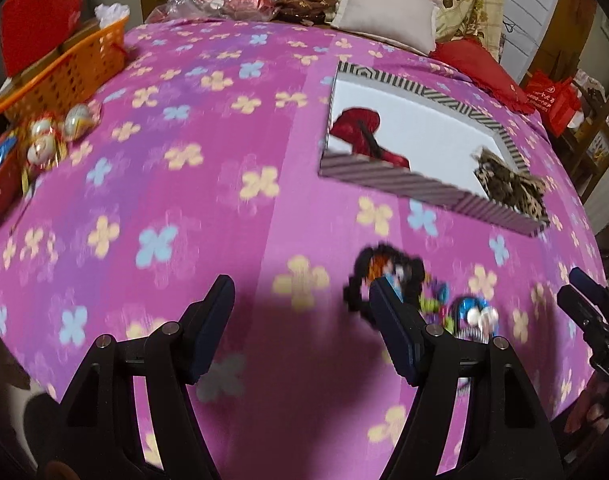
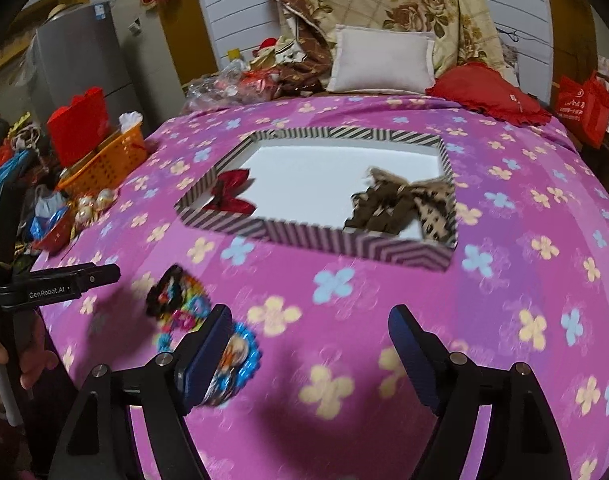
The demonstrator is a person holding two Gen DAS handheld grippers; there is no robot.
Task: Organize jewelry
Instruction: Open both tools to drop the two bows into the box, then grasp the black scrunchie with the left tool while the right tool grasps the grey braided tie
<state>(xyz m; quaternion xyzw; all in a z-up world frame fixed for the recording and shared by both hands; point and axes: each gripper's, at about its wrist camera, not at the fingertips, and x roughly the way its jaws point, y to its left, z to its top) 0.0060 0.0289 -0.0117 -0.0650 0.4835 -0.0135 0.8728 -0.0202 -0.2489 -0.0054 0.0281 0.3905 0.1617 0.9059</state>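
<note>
Both claws, left claw (image 1: 300, 320) and right claw (image 2: 308, 344), spread wide and gripping nothing, poised over loose hair accessories (image 2: 176, 300) on the bed (image 2: 504, 280) just in front of the striped box (image 2: 312, 236), red bow (image 2: 232, 194) and leopard bow (image 2: 400, 204) already inside.

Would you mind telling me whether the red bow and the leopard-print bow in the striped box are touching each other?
Apart. The right wrist view shows the red bow at the left end of the striped box and the leopard-print bow at the right, bare white floor between them.
</note>
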